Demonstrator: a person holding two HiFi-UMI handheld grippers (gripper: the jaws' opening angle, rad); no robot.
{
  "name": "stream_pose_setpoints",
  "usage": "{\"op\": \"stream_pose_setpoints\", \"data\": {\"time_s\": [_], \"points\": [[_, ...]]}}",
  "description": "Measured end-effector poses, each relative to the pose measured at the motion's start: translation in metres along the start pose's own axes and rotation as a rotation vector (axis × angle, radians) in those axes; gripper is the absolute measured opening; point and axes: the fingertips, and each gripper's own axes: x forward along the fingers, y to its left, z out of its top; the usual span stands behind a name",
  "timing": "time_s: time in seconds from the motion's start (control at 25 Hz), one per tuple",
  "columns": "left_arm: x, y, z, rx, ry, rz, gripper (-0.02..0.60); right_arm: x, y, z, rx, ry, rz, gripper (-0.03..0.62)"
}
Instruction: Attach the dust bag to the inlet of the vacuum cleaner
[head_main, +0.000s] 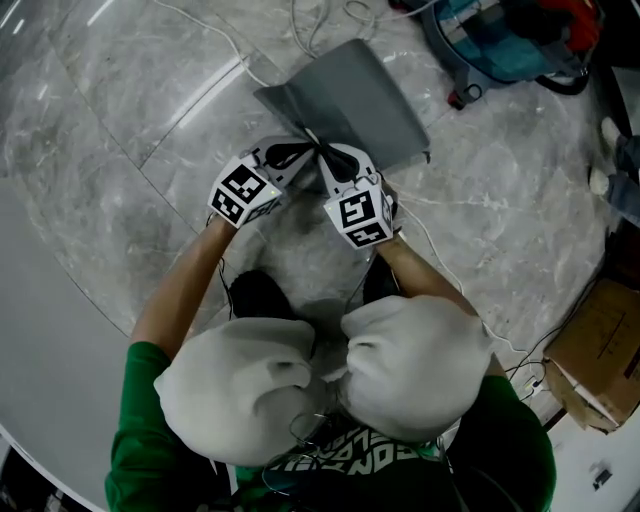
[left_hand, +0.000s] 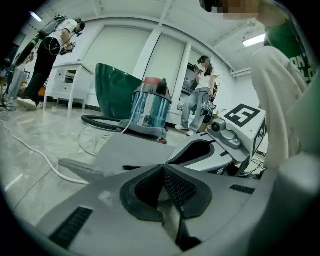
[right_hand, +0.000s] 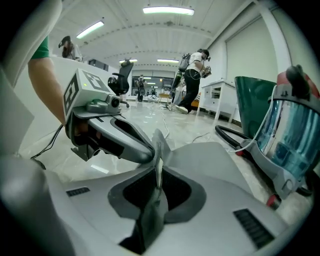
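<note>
The grey bag (head_main: 355, 100) (left_hand: 130, 150) (right_hand: 210, 160) lies mostly flat on the marble floor (head_main: 120, 130), near the vacuum (head_main: 510, 45) (left_hand: 150, 112) (right_hand: 290, 135) but apart from it, on the person's side of it. The 2 tools meet tip to tip at the bag edge farthest from the vacuum. The left tool (head_main: 300, 152) (left_hand: 162, 170) has its jaws together, with a strip of the grey fabric pinched between the pads. The right tool (head_main: 330, 155) (right_hand: 157, 170), the one nearer the vacuum, is clamped on a fold of that same edge, which stands up as a thin ridge between its jaws. The gripped edge is lifted off the floor, while the end toward the vacuum rests on it. A white cord (left_hand: 60, 173) lies on the floor beside the bag, on the side away from the vacuum. A cardboard box (head_main: 595, 350) sits well apart from the vacuum, by the person's right arm
</note>
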Motion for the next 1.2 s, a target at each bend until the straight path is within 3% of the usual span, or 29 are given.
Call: {"op": "stream_pose_setpoints", "data": {"time_s": [0.28,0.48,0.84,1.0,1.2], "points": [[0.006,0.000,0.009,0.029,0.010,-0.010,0.005,-0.001,-0.006,0.002,0.045,-0.022,0.032,0.014],[0.001,-0.002,0.036,0.082,-0.024,-0.009,0.005,-0.013,-0.014,0.013,0.039,-0.049,0.041,0.014],[-0.015,0.016,0.159,0.273,-0.138,0.008,0.005,-0.077,-0.051,0.061,-0.024,-0.125,0.007,0.014],[-0.003,0.018,0.203,0.332,-0.120,-0.040,0.005,-0.111,-0.077,0.083,-0.025,-0.159,-0.014,0.014],[0.021,0.002,0.232,0.420,-0.061,-0.125,0.005,-0.147,-0.115,0.103,-0.042,-0.187,-0.074,0.014]]}}
